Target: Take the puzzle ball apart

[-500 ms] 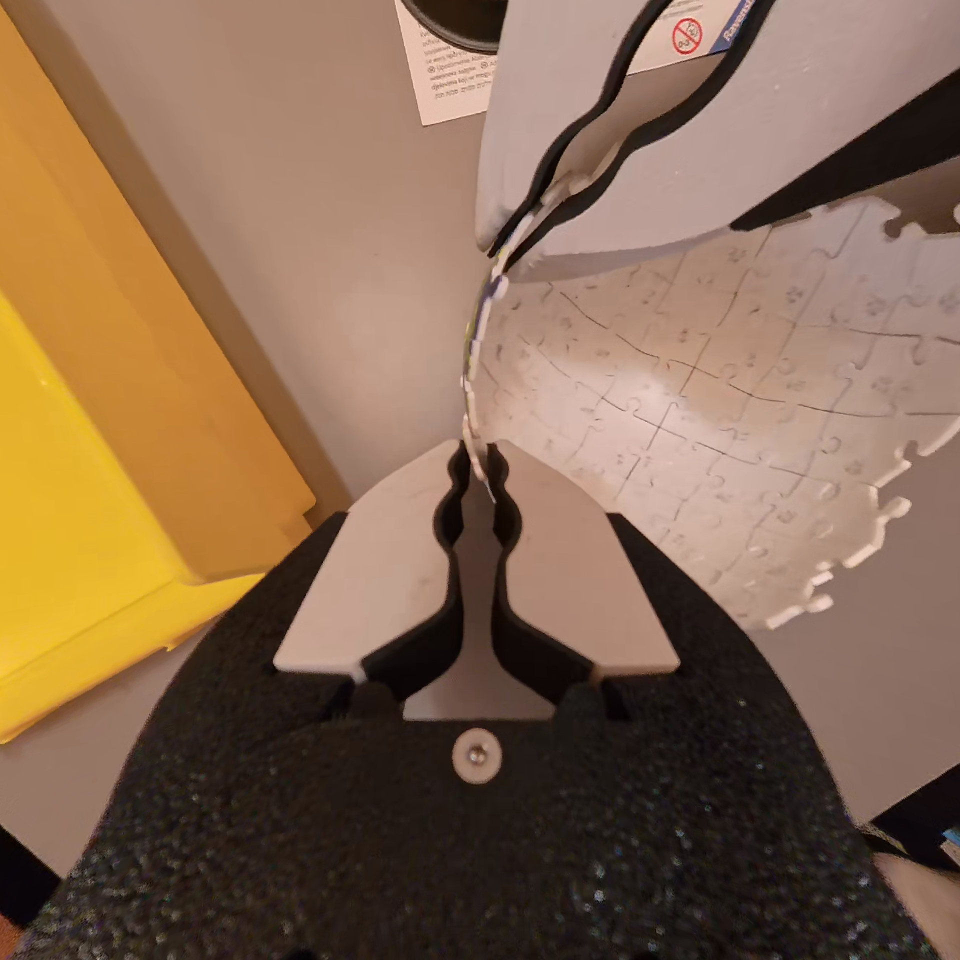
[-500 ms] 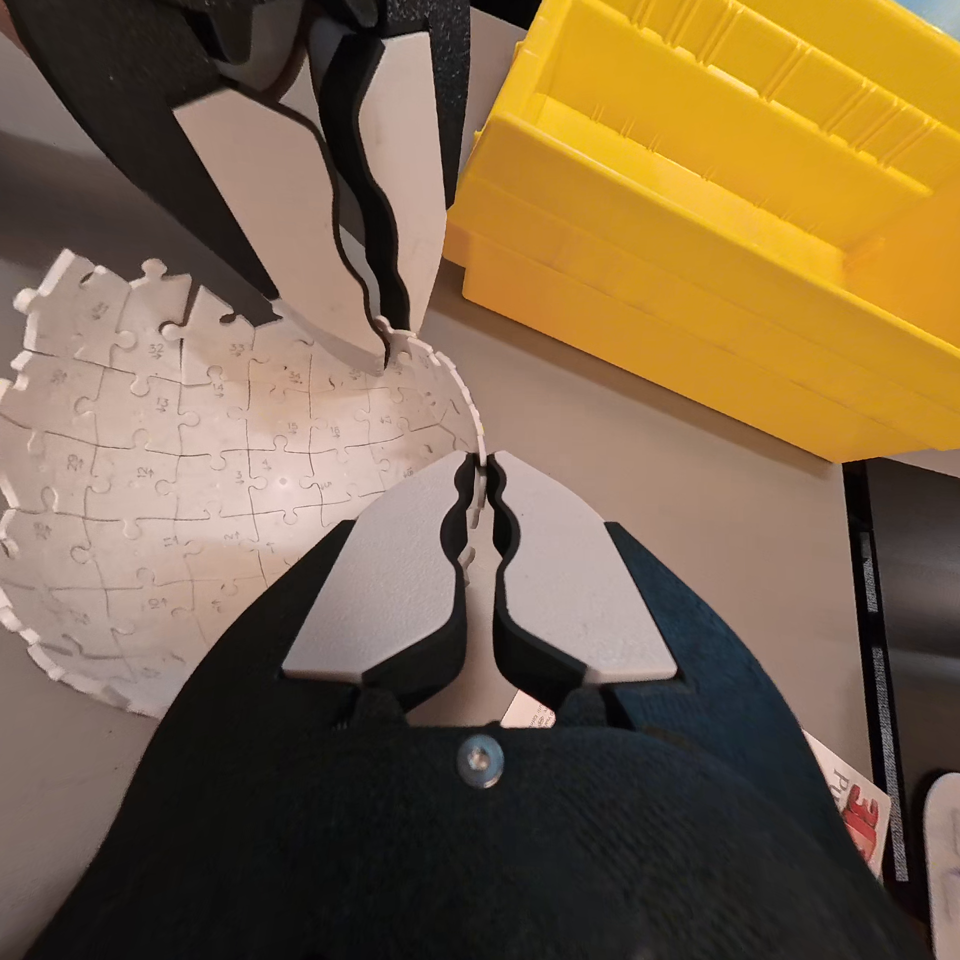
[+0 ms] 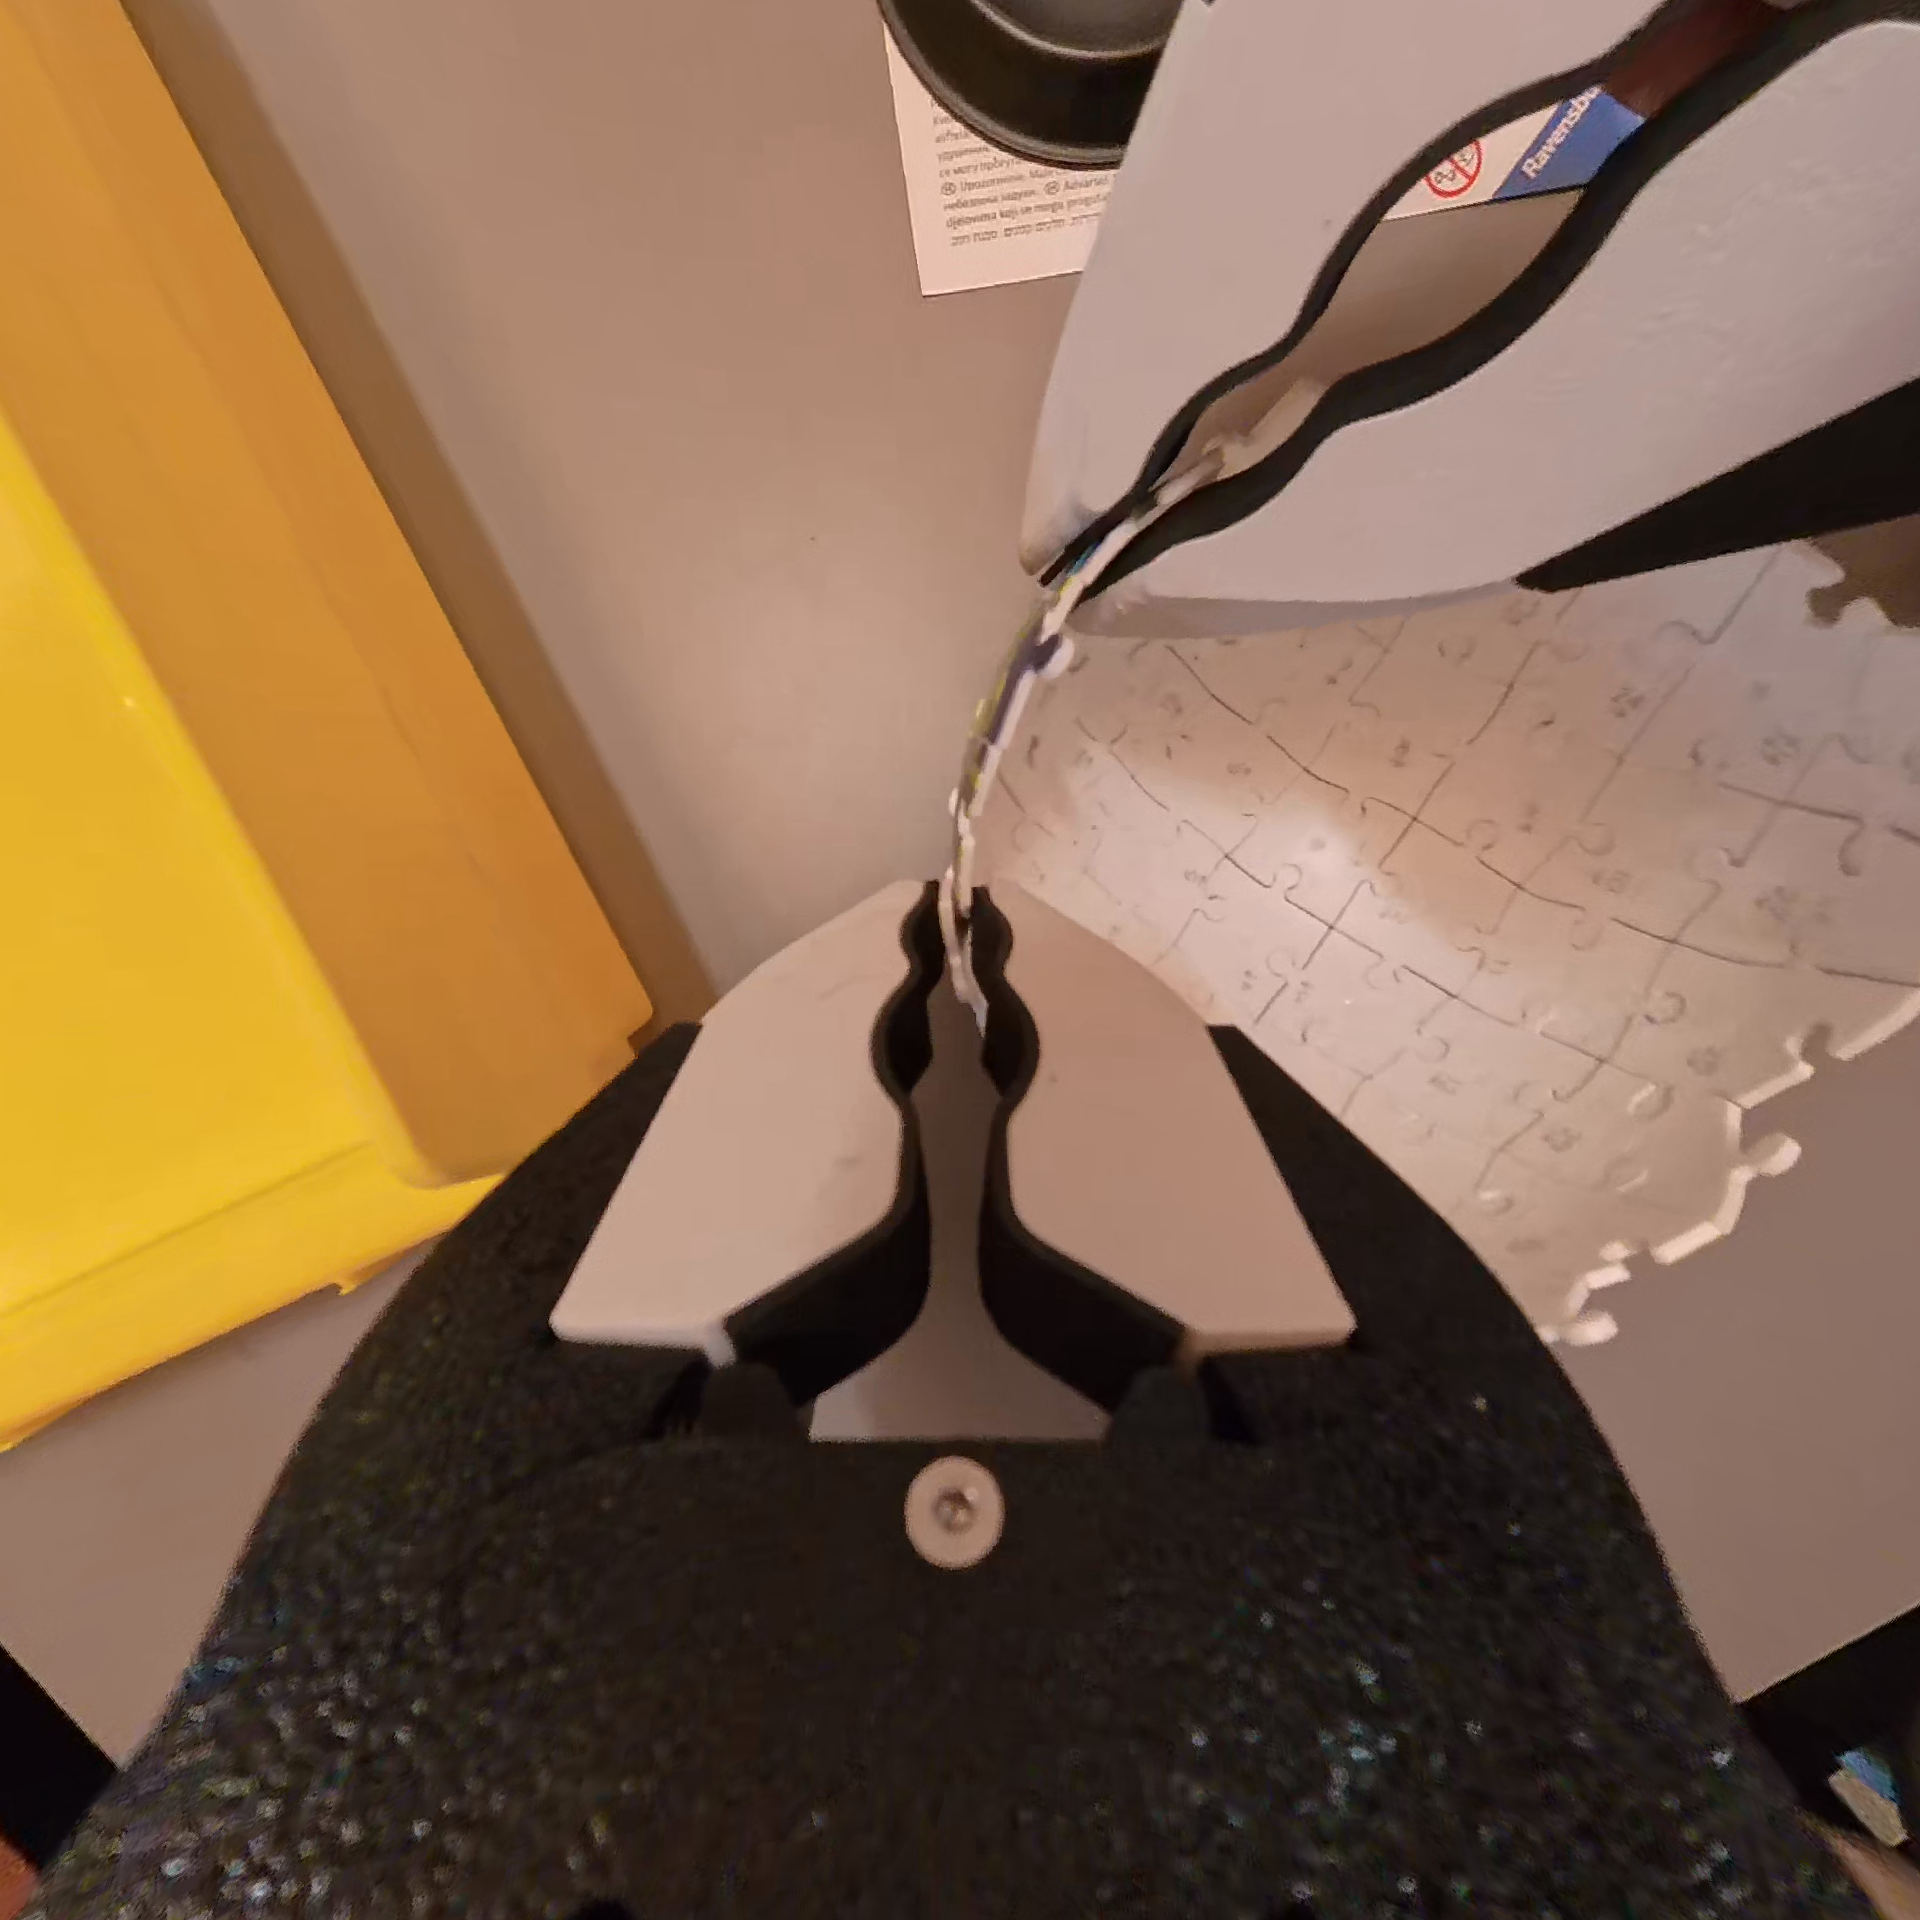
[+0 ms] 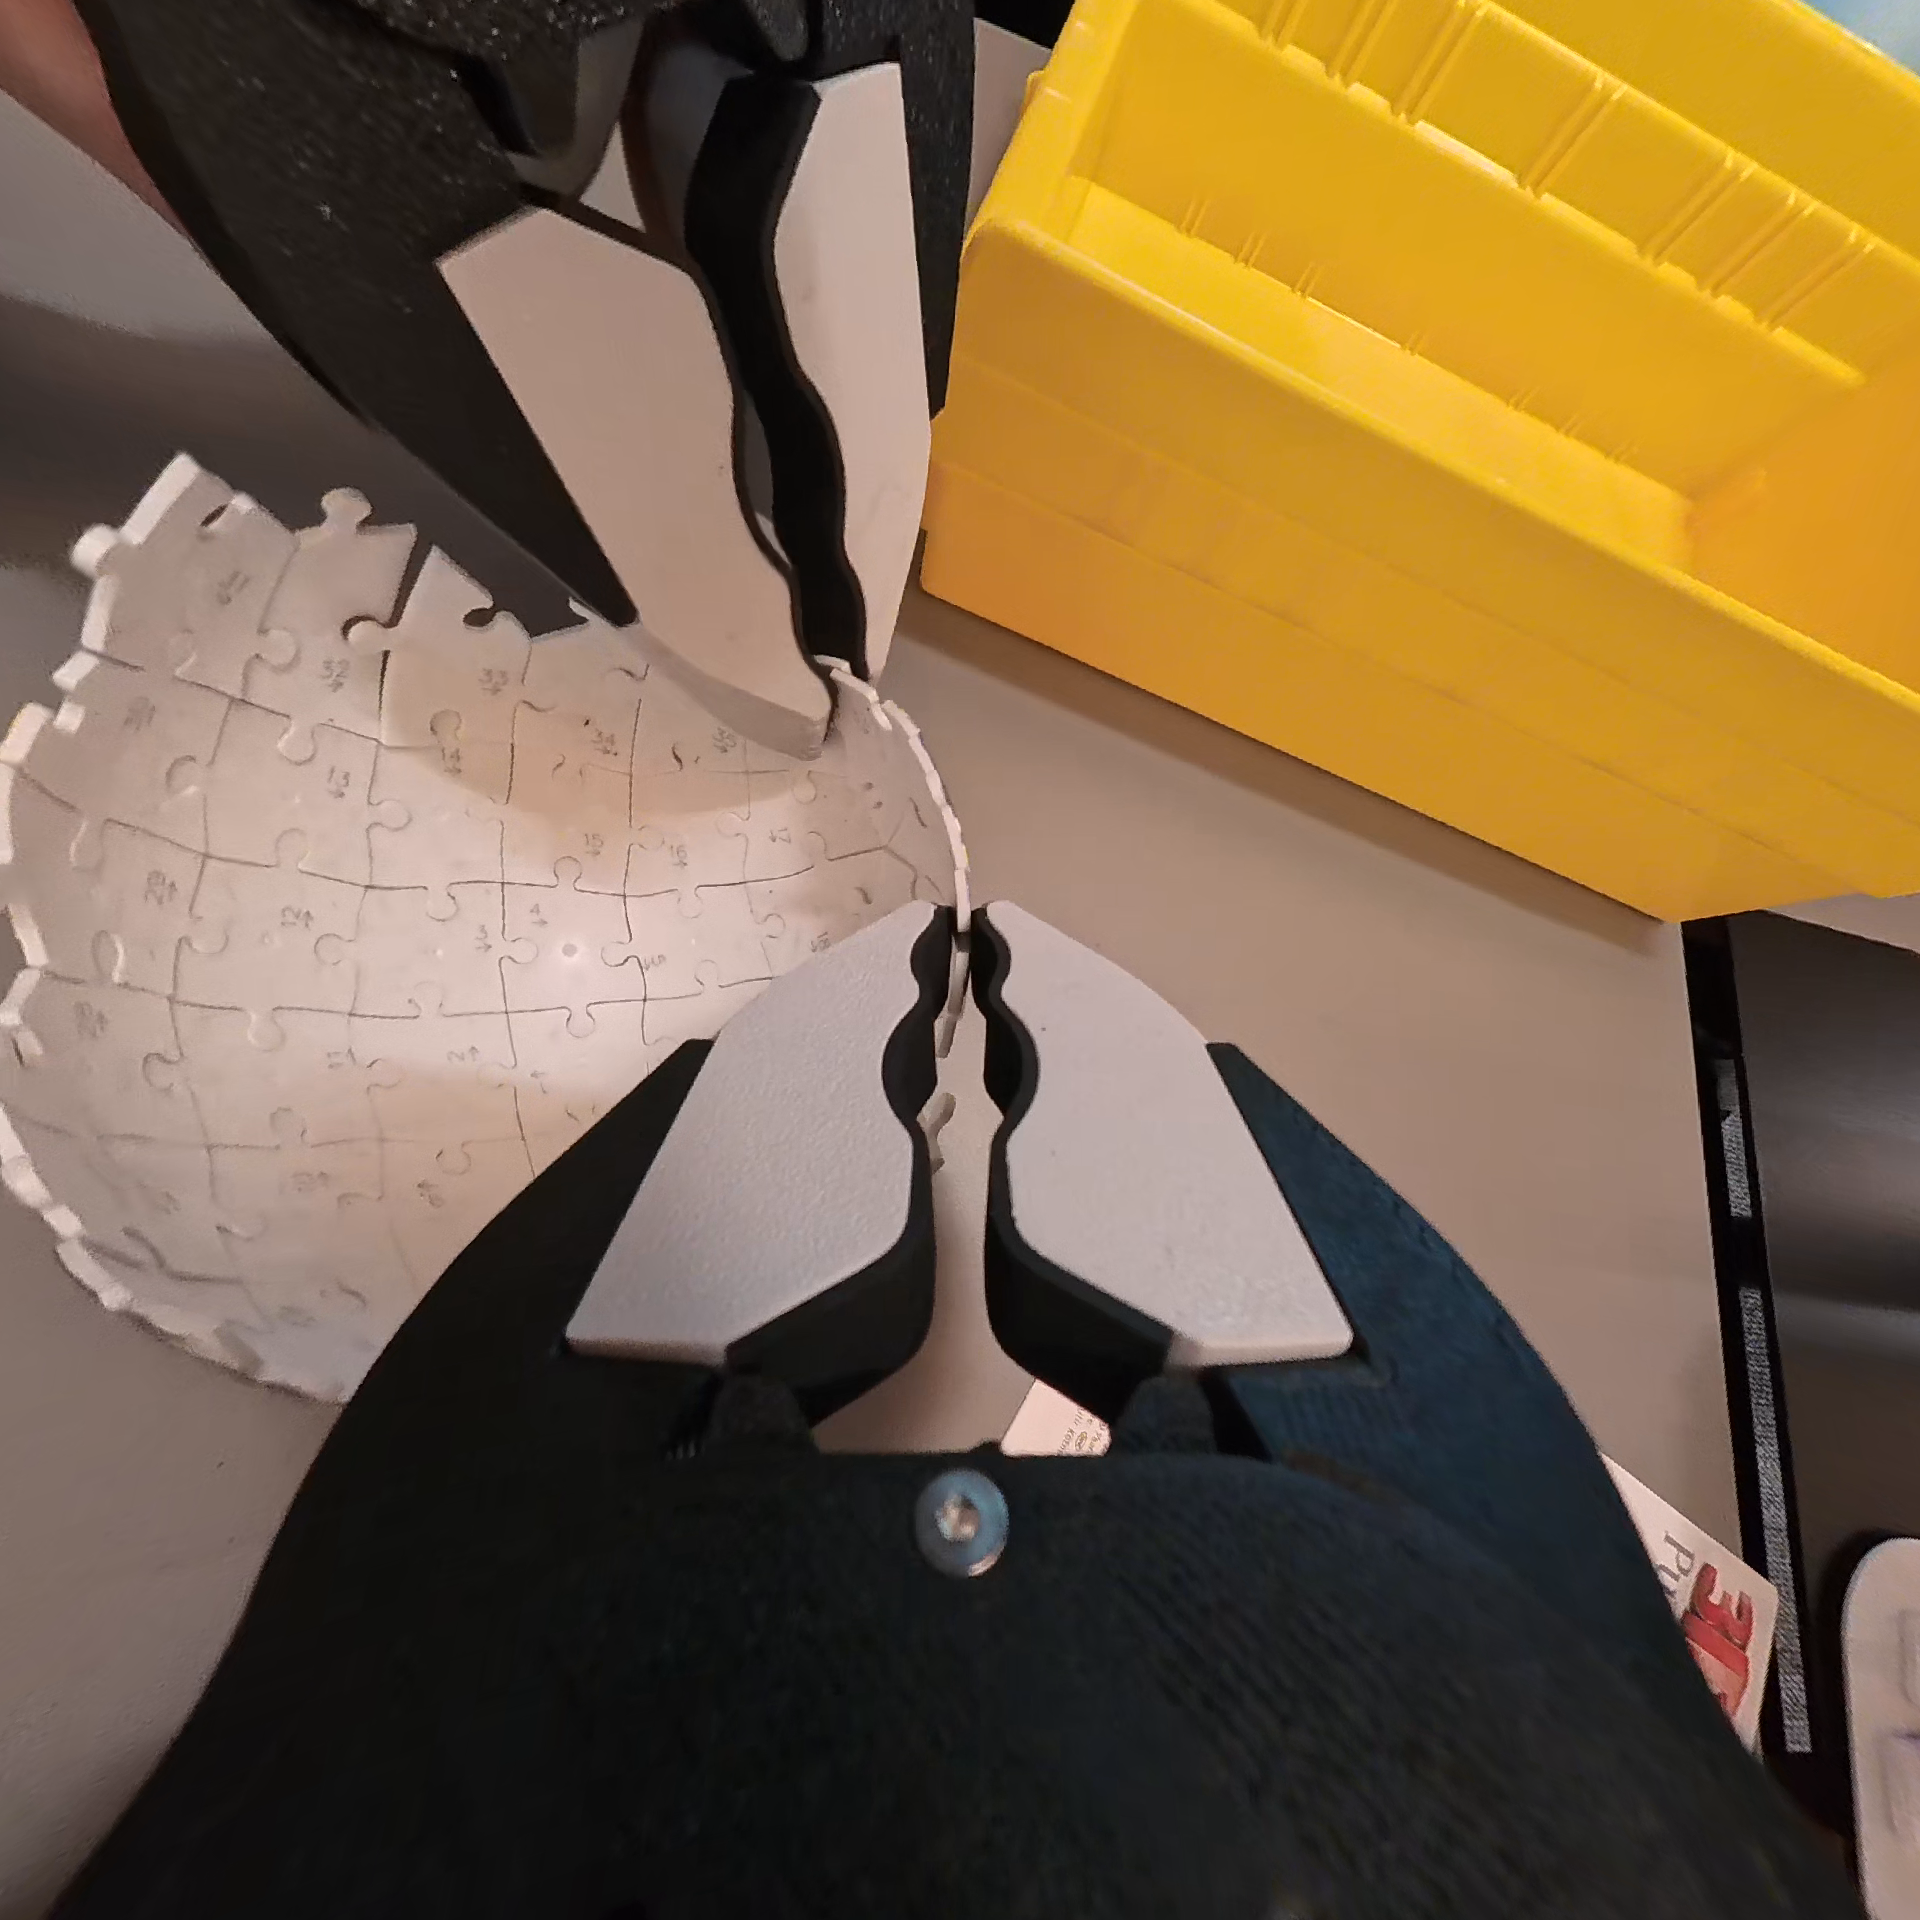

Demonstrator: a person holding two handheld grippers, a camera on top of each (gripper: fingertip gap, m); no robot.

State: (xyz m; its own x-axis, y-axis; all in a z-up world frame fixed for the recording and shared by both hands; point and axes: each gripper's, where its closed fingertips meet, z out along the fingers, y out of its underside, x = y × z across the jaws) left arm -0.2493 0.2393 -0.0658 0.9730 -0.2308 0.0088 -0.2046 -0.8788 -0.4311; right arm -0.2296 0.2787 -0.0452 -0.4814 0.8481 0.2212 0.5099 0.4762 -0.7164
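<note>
Gripping the rim of the puzzle shell with left gripper and right gripper both clamped narrow, we peel apart slowly along one seam.

The left tool pinches the rim of the white puzzle shell, its bowl side facing the camera. The right tool grips the same rim farther up. A yellow bin sits left on the grey counter.

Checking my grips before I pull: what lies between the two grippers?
Only the puzzle shell's toothed rim, running from left gripper to right gripper, seen in right wrist view.
</note>
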